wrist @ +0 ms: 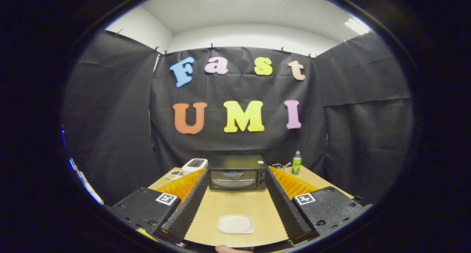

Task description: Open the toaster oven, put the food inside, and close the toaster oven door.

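Note:
A black toaster oven [237, 167] stands at the far side of the wooden table [235, 205] with its glass door closed. My gripper [237, 172] is open wide, and its fingers [191, 205] reach toward the oven's two sides from well in front of it. Between the fingers, near the table's front edge, lies a white square plate [235, 224] that looks bare. A small pinkish rounded thing [232, 249] peeks in at the table's front edge; I cannot tell what it is.
A white device [195, 165] sits left of the oven, with a small flat item [173, 175] in front of it. A green bottle [296, 163] stands to the oven's right. Black cloth walls close in the table behind and at both sides.

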### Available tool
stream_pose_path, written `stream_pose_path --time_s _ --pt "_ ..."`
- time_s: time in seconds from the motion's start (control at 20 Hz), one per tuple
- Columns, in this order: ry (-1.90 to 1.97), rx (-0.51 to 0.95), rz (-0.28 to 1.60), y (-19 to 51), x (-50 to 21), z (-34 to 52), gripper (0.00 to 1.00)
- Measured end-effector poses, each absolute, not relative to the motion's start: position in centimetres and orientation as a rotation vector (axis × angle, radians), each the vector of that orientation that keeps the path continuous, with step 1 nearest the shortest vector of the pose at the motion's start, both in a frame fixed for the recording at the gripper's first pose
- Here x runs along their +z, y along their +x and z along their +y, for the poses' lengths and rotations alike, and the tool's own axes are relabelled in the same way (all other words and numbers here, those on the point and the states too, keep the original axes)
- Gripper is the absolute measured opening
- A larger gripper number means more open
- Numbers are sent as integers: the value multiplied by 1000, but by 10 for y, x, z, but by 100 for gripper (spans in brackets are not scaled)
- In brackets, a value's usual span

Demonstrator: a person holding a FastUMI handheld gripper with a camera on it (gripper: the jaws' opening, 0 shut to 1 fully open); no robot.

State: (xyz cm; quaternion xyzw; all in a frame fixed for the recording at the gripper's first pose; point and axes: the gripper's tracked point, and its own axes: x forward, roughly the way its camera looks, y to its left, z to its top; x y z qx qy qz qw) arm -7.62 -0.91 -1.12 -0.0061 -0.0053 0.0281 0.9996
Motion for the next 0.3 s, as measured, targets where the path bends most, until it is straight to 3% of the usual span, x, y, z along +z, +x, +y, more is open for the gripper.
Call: stream_pose_path --time_s 0.3 --pt "-19 64 -89 -87 2 -4 100"
